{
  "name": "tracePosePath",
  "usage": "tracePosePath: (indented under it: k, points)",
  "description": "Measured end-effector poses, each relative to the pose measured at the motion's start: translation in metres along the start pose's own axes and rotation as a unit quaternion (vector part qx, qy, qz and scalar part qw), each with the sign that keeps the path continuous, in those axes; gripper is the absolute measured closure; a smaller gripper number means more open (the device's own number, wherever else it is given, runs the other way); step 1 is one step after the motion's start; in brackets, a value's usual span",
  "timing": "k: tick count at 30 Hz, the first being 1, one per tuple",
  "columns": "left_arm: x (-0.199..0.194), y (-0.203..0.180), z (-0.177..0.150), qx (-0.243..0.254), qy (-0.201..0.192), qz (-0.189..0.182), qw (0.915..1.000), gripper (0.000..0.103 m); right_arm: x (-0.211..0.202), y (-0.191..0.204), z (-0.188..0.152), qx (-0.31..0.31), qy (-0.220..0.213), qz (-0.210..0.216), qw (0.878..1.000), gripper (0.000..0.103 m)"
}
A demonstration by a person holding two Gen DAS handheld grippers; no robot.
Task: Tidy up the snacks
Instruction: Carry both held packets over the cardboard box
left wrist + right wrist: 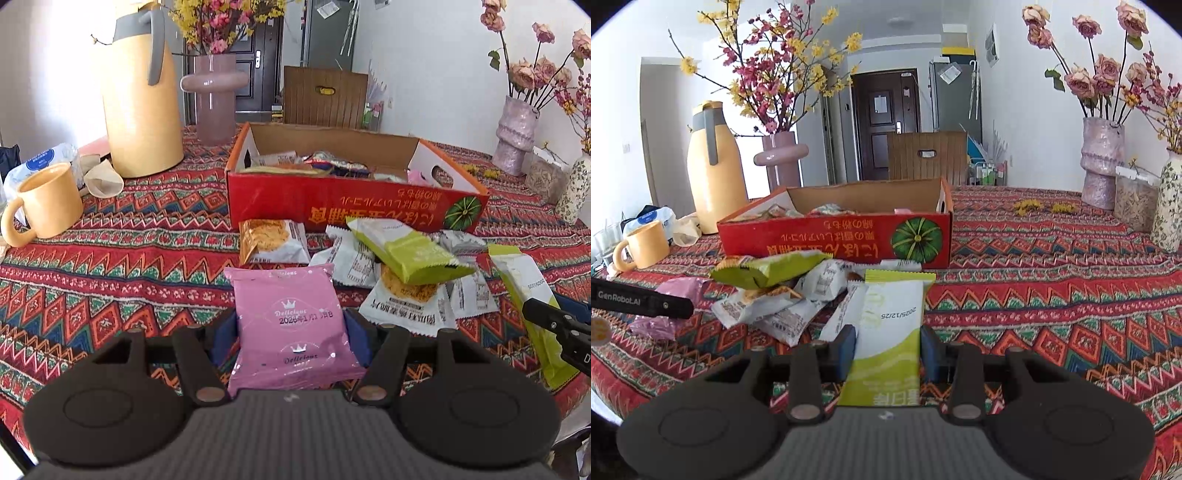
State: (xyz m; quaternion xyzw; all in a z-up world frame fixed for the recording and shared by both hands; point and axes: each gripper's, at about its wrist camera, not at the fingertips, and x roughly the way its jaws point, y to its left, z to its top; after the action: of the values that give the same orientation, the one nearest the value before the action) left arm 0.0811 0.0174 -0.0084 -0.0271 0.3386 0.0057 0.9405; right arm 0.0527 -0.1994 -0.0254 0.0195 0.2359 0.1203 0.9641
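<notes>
My left gripper [291, 332] is shut on a pink snack packet [291, 317] just above the patterned tablecloth. My right gripper [888, 345] is shut on a green and white snack packet [890, 332], which also shows at the right of the left wrist view [532, 302]. Between them lies a loose pile of white, orange and green snack packets [399, 266], also seen in the right wrist view [783, 291]. Behind the pile stands an open red cardboard box [343, 199] holding several snacks; it also shows in the right wrist view [834, 236].
A yellow thermos jug [140, 99], a yellow mug [48, 203] and a pink vase [216, 92] stand at the back left. Flower vases [1102, 162] and a clear jar [1134, 203] stand at the back right. A wooden chair [325, 96] is behind the table.
</notes>
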Motion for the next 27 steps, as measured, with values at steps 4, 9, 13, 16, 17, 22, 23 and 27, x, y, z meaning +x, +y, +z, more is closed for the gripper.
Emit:
tracePosePath:
  k: [4,9,13,16,17,22,23,27]
  points:
    - [-0.005,0.001,0.006,-0.002,-0.014,-0.001,0.9999,0.04,-0.002,0.002,0.008,-0.006,-0.012,-0.001,1.0,0.067]
    - [-0.008,0.001,0.018,-0.002,-0.031,-0.001,0.9995,0.04,0.0,0.003,0.021,-0.01,-0.027,-0.001,1.0,0.067]
    - [-0.007,-0.002,0.029,0.002,-0.043,-0.003,0.9991,0.04,0.004,0.003,0.03,-0.014,-0.036,-0.003,0.999,0.067]
    - [-0.006,-0.005,0.039,0.006,-0.052,-0.005,0.9986,0.04,0.009,0.003,0.038,-0.019,-0.044,-0.005,0.999,0.067]
    - [-0.005,-0.006,0.042,0.007,-0.055,-0.005,0.9985,0.04,0.011,0.003,0.04,-0.02,-0.046,-0.006,0.999,0.067]
    - [0.002,-0.012,0.058,0.013,-0.065,-0.007,0.9978,0.04,0.022,0.002,0.054,-0.028,-0.057,-0.008,0.998,0.067]
    - [0.004,-0.014,0.062,0.014,-0.067,-0.007,0.9976,0.04,0.025,0.002,0.057,-0.029,-0.058,-0.009,0.998,0.067]
    - [0.012,-0.02,0.073,0.019,-0.073,-0.009,0.9971,0.04,0.036,0.001,0.068,-0.032,-0.063,-0.008,0.997,0.067]
